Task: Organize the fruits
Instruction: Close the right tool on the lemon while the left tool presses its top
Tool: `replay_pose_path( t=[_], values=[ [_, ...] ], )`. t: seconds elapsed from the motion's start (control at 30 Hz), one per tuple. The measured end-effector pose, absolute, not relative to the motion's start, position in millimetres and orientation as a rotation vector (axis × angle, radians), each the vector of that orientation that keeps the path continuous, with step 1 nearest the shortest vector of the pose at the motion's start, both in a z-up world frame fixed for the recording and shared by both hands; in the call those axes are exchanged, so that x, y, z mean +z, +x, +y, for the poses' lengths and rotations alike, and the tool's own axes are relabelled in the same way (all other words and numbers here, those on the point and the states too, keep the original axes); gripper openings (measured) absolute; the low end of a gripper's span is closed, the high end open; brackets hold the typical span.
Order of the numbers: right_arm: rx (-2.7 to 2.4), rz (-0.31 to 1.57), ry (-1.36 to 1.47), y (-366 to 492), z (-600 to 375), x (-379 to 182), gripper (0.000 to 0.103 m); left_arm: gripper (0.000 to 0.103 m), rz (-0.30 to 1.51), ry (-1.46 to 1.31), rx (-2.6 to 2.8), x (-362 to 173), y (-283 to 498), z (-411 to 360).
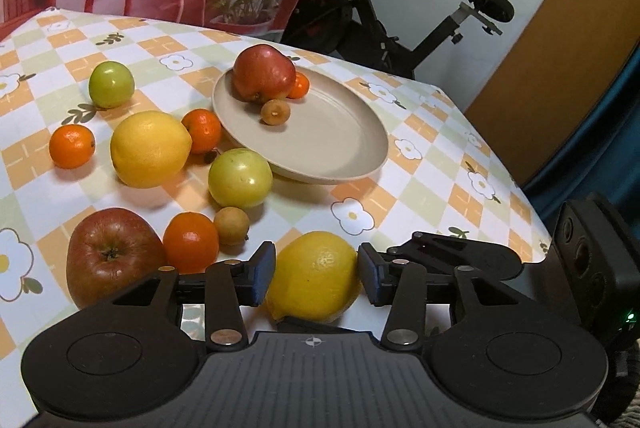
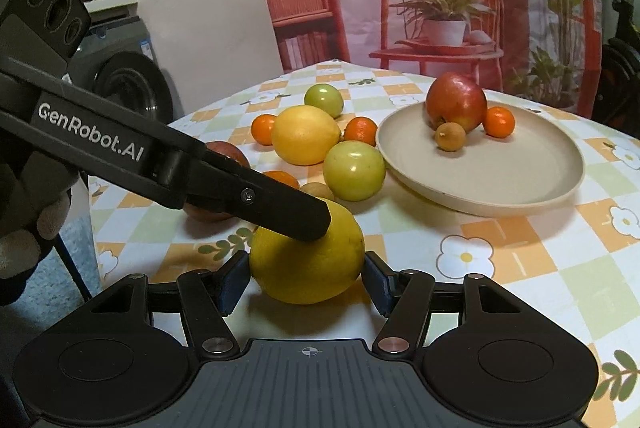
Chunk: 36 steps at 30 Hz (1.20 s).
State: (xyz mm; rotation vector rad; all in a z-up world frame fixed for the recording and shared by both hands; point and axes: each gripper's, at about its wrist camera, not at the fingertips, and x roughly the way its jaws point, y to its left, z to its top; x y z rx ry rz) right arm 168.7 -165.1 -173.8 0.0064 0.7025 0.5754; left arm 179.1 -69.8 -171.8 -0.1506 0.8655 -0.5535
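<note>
Two grippers met at one lemon [image 2: 308, 260] near the counter [image 2: 400, 228] edge: right gripper [image 2: 306, 280] clamped on its sides, left gripper [image 1: 316, 268] straddling it, pads at the skin, grip impossible to tell. Risked a slip: could have rolled off, short of the plate [image 2: 480, 206].

The right claw [image 2: 306, 278] grips a lemon [image 2: 308, 260] near the surface's [image 2: 520, 268] front edge; the left claw [image 2: 316, 224] touches its top.
</note>
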Motion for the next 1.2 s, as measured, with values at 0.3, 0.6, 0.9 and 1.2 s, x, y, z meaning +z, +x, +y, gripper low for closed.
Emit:
replay_pose_path(
  t=[0.3,0.6,0.9,1.2],
  values=[
    [0.565,0.672,0.107,159.5,-184.0,-170.9,0.056,0.049,0.859,-0.186,-0.508,-169.9,184.8,-62.7],
    [0.566,0.675,0.088,159.0,-177.9,-171.5,0.054,0.048,0.875,-0.192,-0.538,-172.6,180.5,-67.8],
    [0.568,0.677,0.092,159.6,-177.2,-172.3,0.054,0.047,0.879,-0.206,-0.548,-175.4,181.8,-65.1],
    [0.55,0.73,0.094,166.5,-174.3,-175.5,0.057,0.047,0.88,-0.217,-0.557,-176.0,185.6,-65.5]
  ],
)
